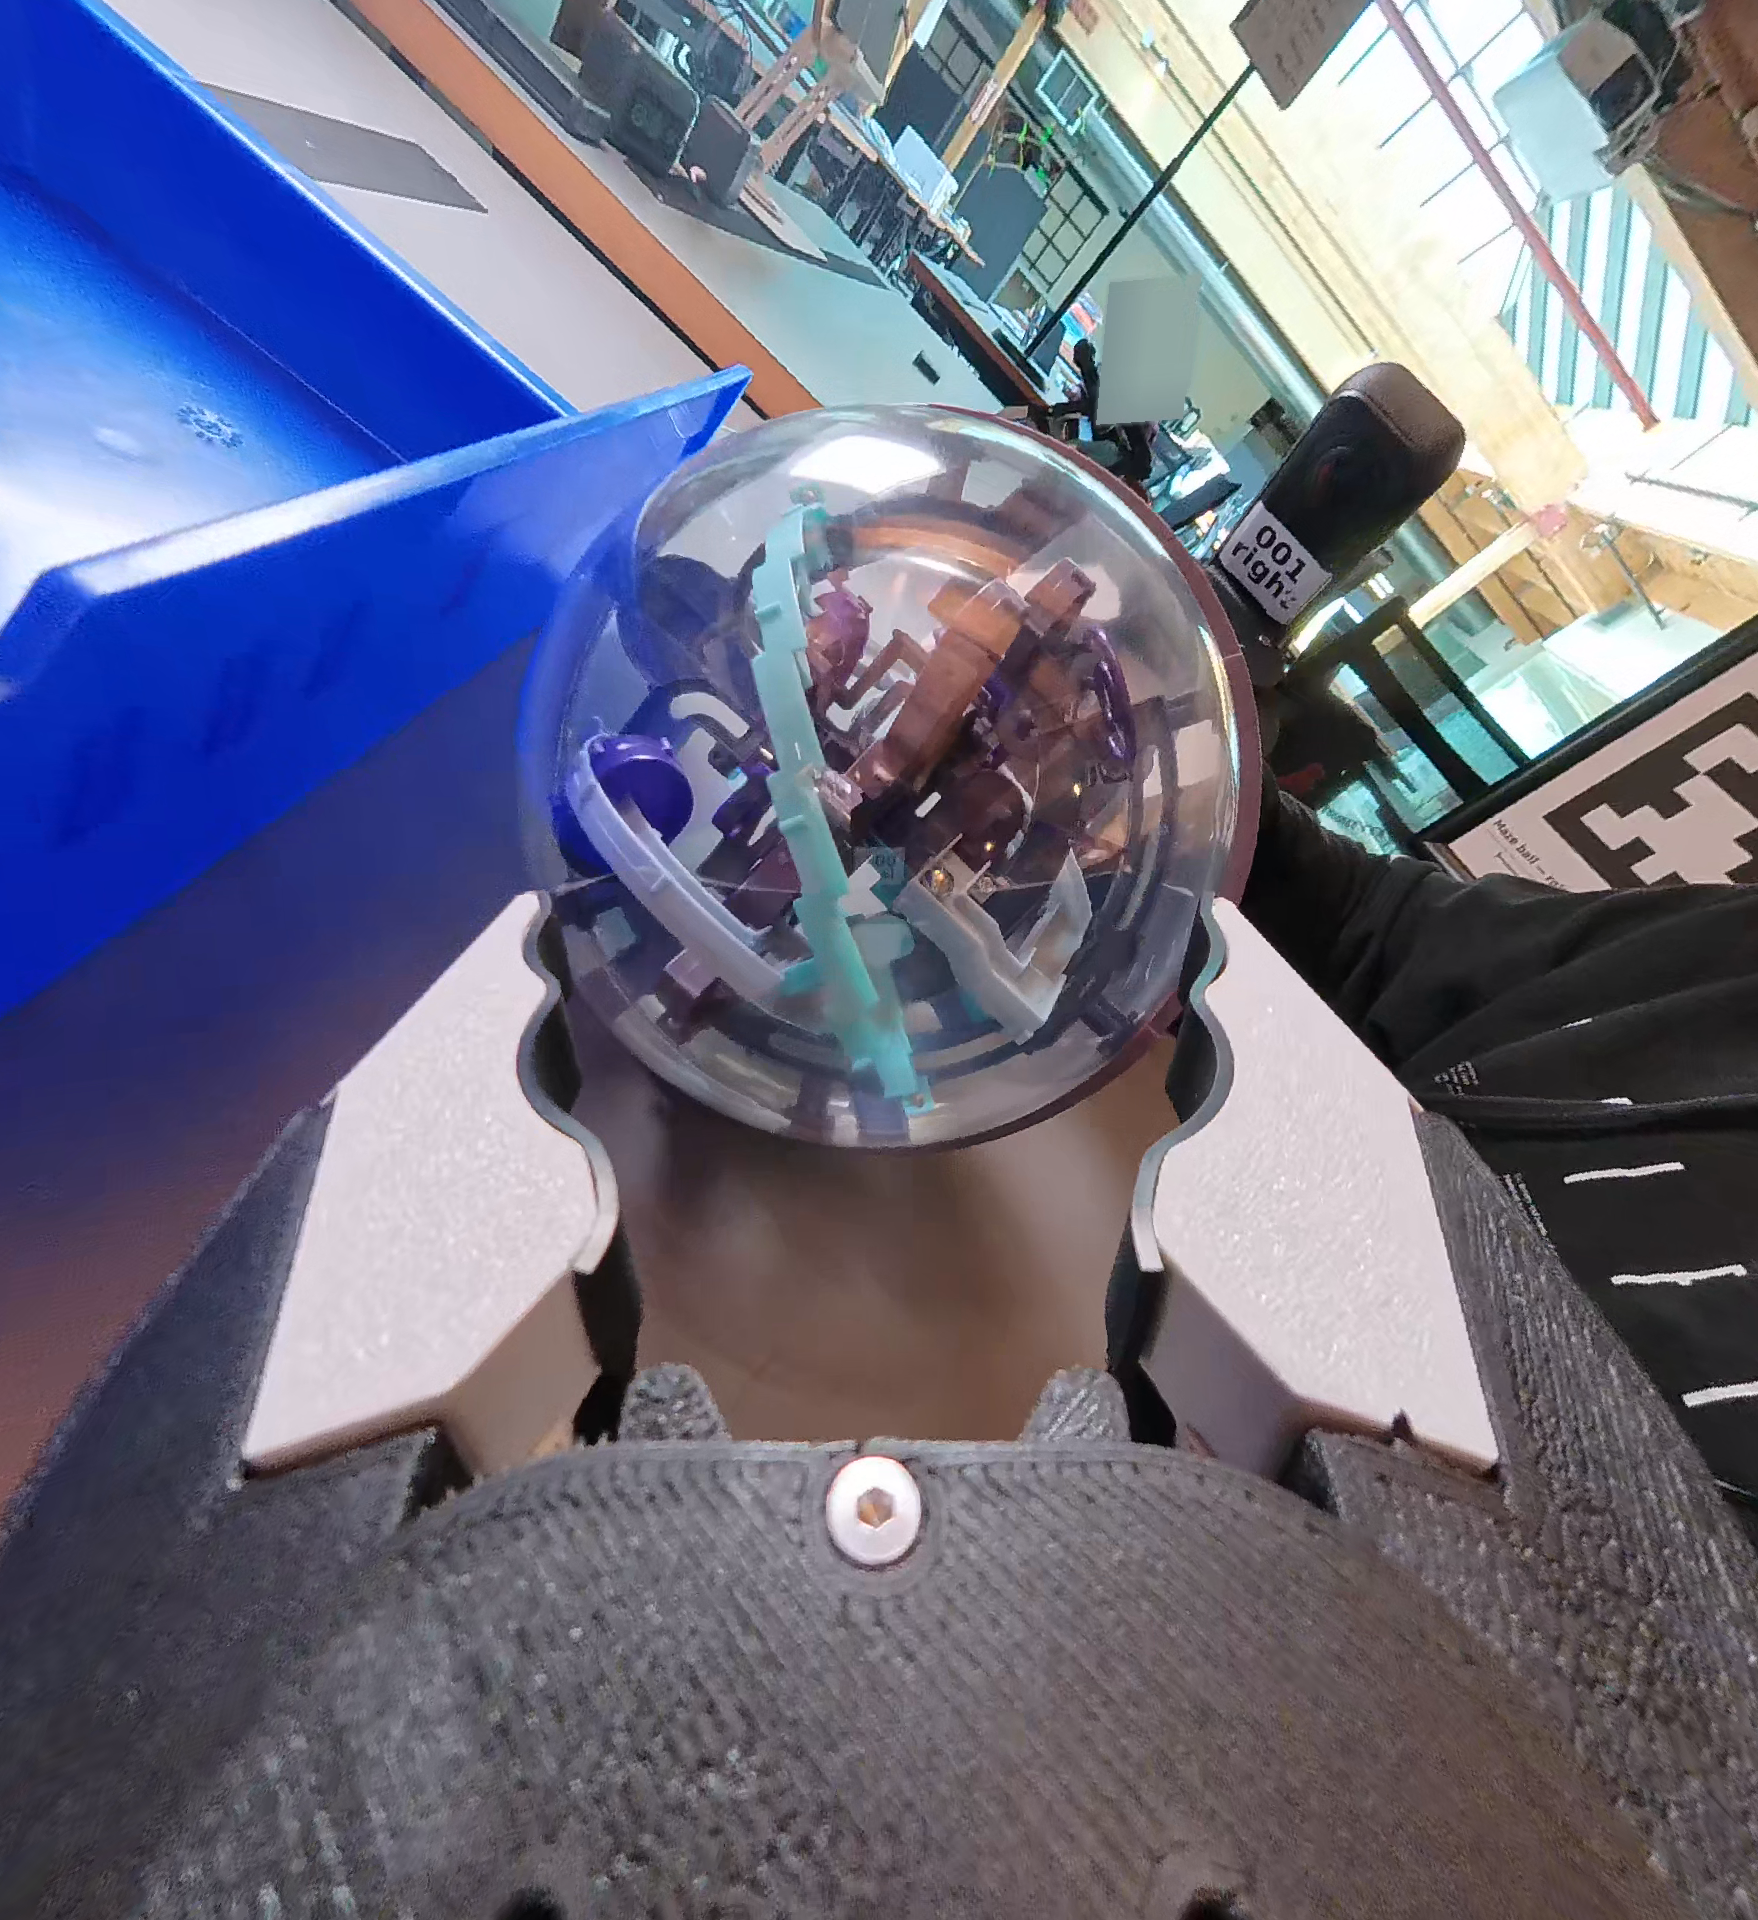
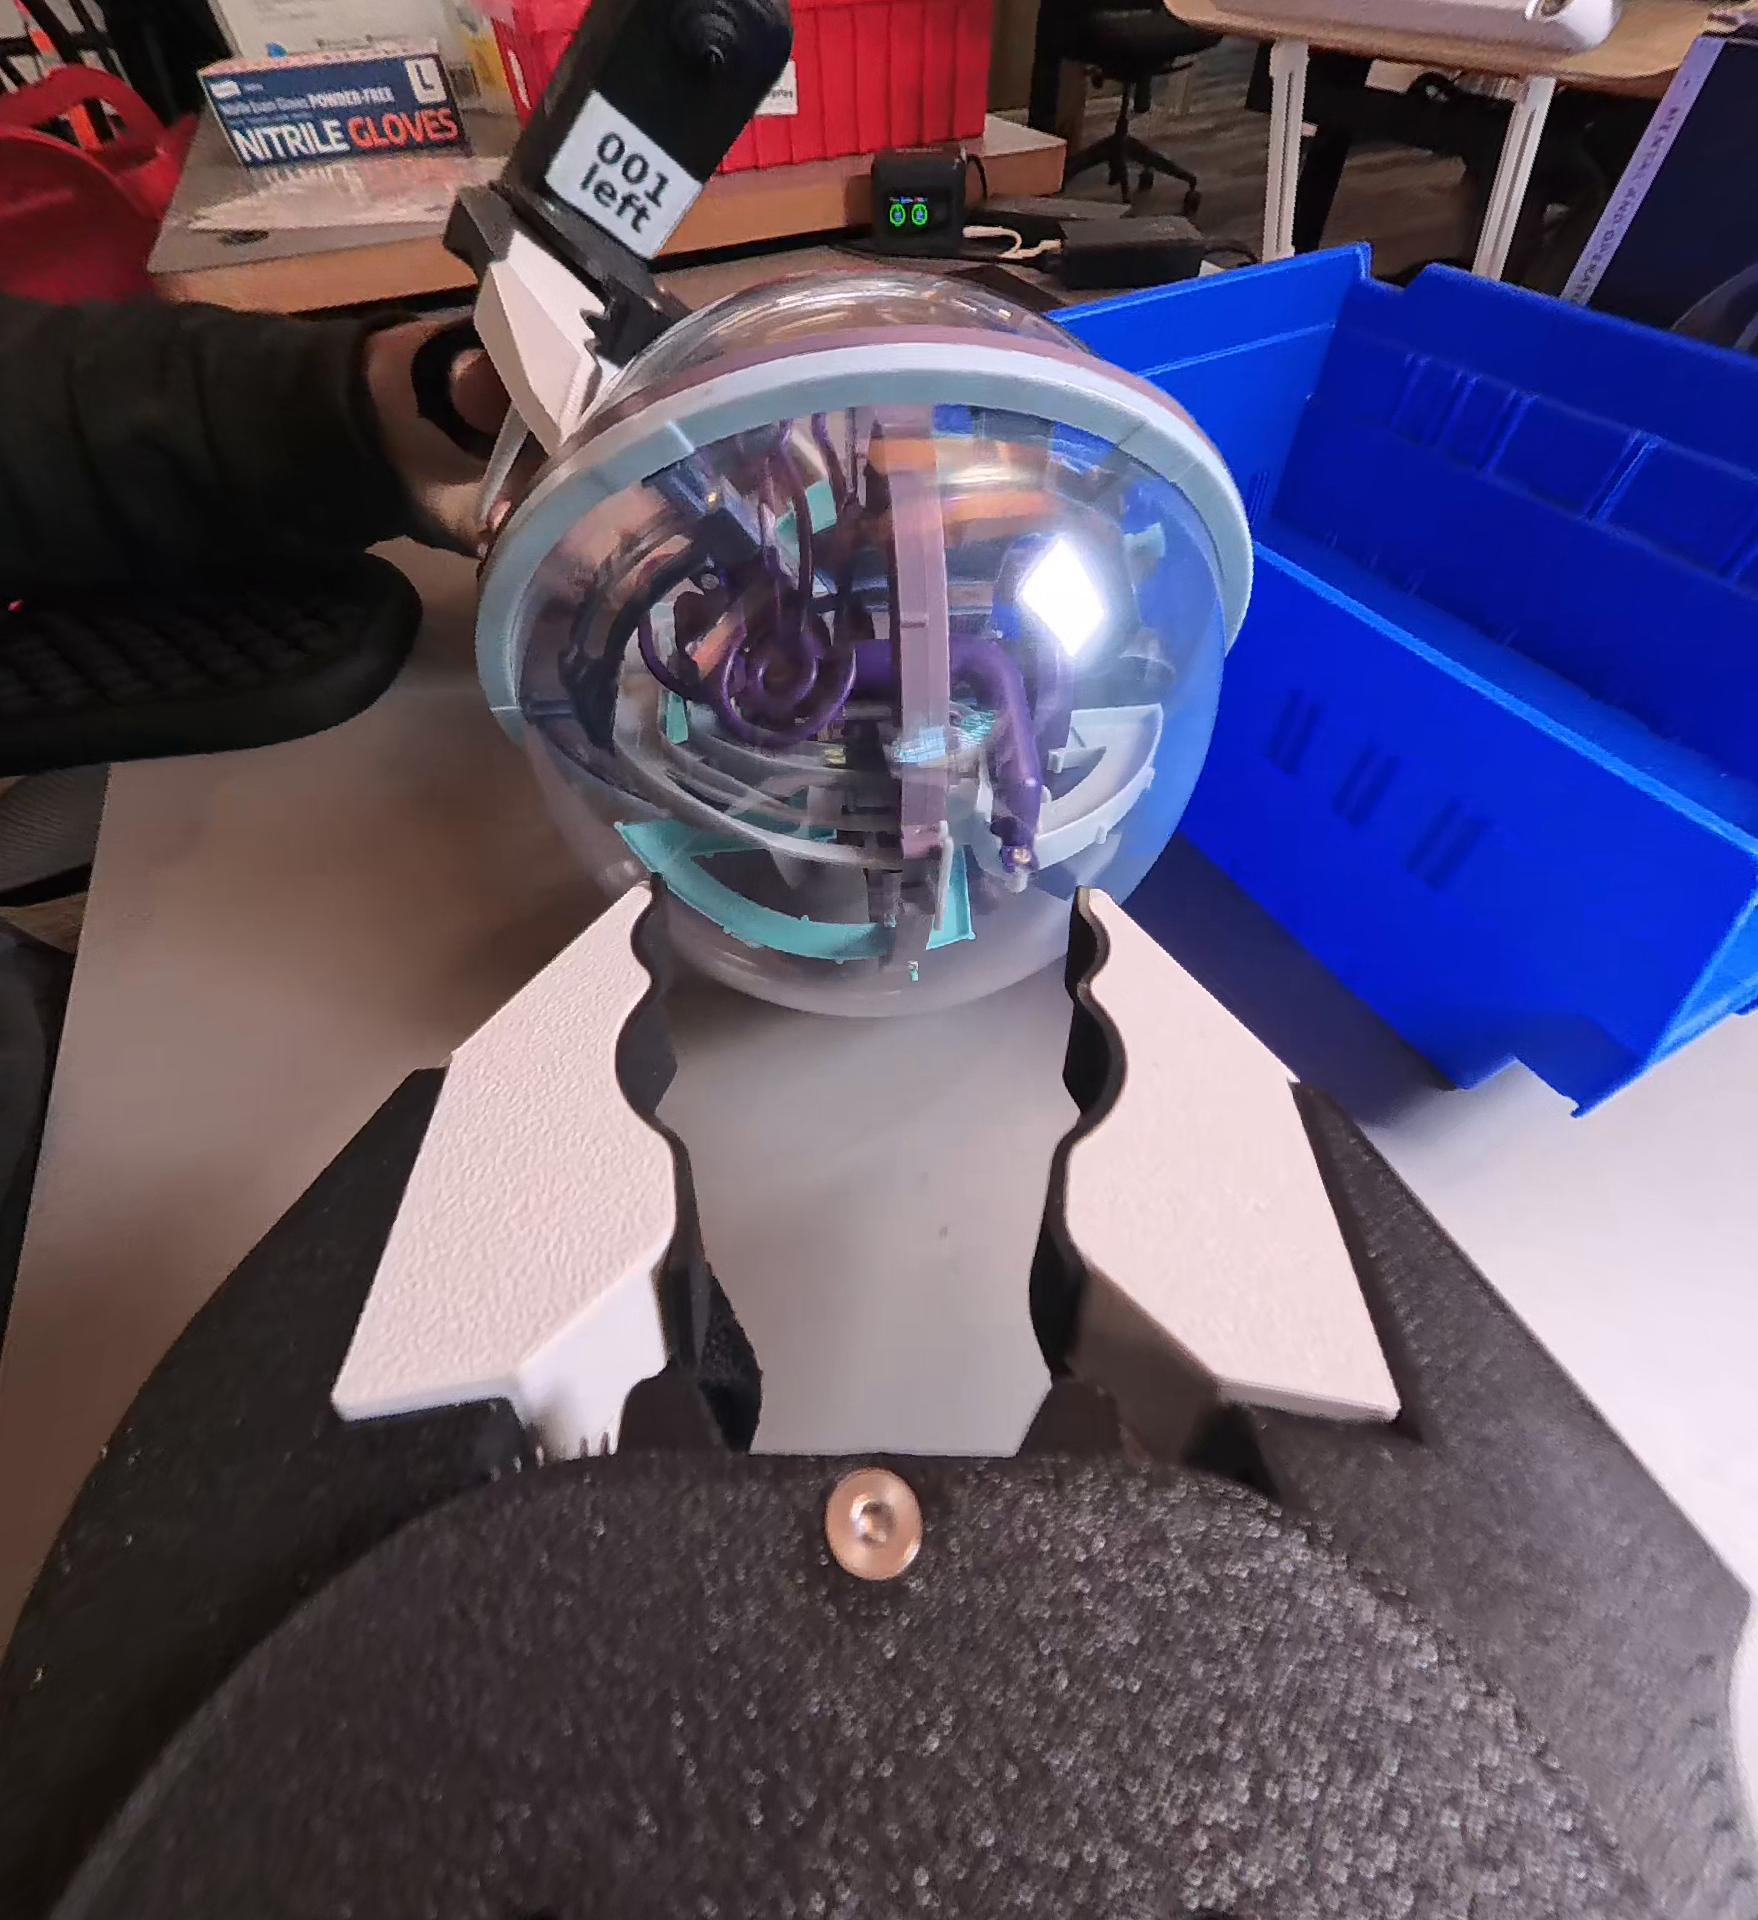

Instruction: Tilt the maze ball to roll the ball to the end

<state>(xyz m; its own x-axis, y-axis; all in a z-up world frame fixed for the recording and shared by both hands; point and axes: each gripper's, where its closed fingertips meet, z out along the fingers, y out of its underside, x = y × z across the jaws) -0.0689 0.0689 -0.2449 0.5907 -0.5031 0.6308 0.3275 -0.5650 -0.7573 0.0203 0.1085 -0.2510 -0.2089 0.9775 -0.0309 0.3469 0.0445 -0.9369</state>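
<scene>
- The maze ball is a sphere with no long axis; in the right wrist view its pale seam ring tilts, higher toward the blue plastic bin.
- Its clear, glossy shell shows teal, purple, grey and orange-brown tracks.
- It is held above the white tabletop, just beside the bin.
- The left hand-held gripper and the right hand-held gripper, white-fingered with wavy dark pads, each clasp the ball.

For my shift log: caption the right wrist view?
Right tongs cradle the clear maze ball above the table, blue bin beside.
</scene>
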